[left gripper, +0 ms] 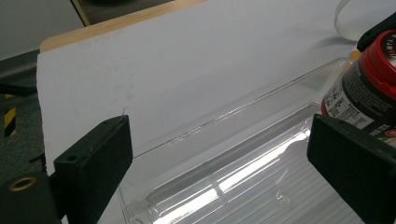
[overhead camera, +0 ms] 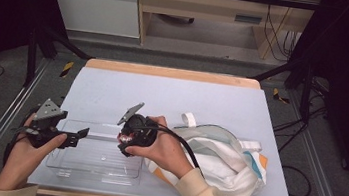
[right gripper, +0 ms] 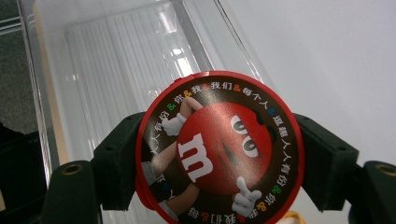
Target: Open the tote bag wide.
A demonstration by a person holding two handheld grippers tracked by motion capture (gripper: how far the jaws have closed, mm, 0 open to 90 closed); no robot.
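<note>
A dark candy can with a red lid (right gripper: 205, 154) is clamped between the jaws of my right gripper (right gripper: 219, 163). The lid carries a red cartoon figure and faces the camera. In the high view my right gripper (overhead camera: 125, 141) holds the can (overhead camera: 123, 137) over the right end of a clear plastic tray (overhead camera: 99, 163). My left gripper (overhead camera: 76, 136) stands open at the tray's left end, with nothing between its jaws. In the left gripper view the can (left gripper: 364, 88) hangs at the right, above the tray's ribbed floor (left gripper: 252, 186), and my left gripper (left gripper: 219, 163) frames the tray.
A white cloth bag (overhead camera: 225, 162) with pale blue and orange patches lies right of the tray, under the right forearm. A pale mat (overhead camera: 172, 98) covers the wooden table. Black frame posts and cables stand off both sides.
</note>
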